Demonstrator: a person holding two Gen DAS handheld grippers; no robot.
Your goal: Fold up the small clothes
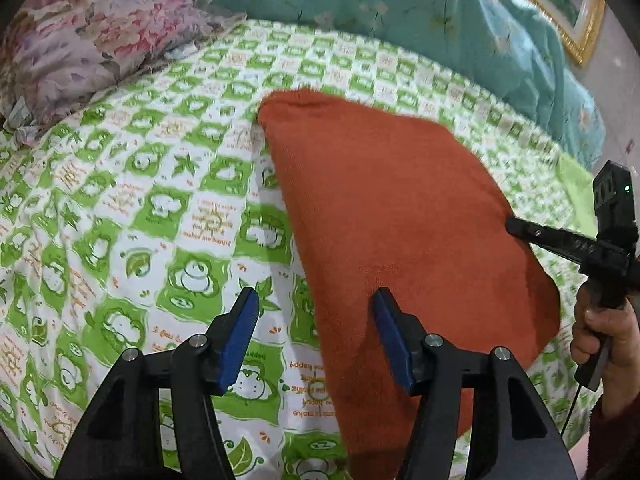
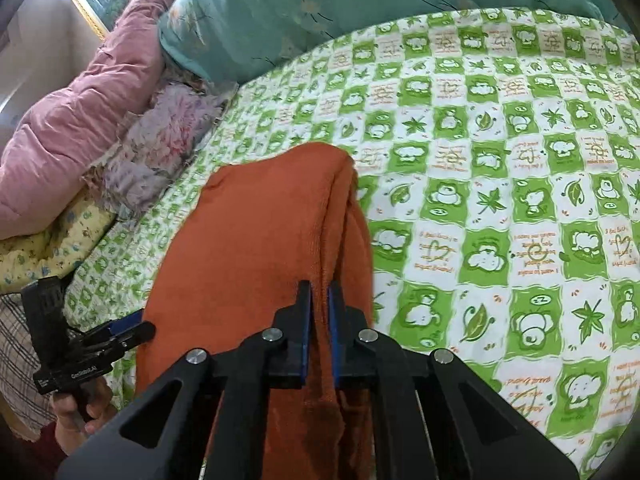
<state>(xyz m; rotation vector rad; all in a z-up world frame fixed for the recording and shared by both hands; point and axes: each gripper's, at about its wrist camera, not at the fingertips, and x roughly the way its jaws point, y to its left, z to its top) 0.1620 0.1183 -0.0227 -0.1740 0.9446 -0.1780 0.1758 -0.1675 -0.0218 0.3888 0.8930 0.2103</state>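
Orange knit garment (image 2: pixel 256 240) on the bed (image 2: pixel 480 168): our fold could slip.
Our right gripper (image 2: pixel 319 292) fingers pinch only its edge; our left gripper (image 1: pixel 316 304) fingers hang released, garment under one, so tugging could undo it.

Green-and-white checked bedsheet (image 2: pixel 500 184) with cartoon animals and leaves. Teal floral quilt (image 2: pixel 288 12) along far edge. Pink padded quilt (image 2: pixel 80 120) beside crumpled floral cloth (image 1: pixel 80 52). Gilt picture frame (image 1: pixel 576 28) behind.

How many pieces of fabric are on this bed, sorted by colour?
Orange: 1, the orange cloth
Teal: 1, the teal quilt
Pink: 1, the pink quilt
Floral lilac: 1, the floral pillow
Green check: 1, the bedsheet
Total: 5
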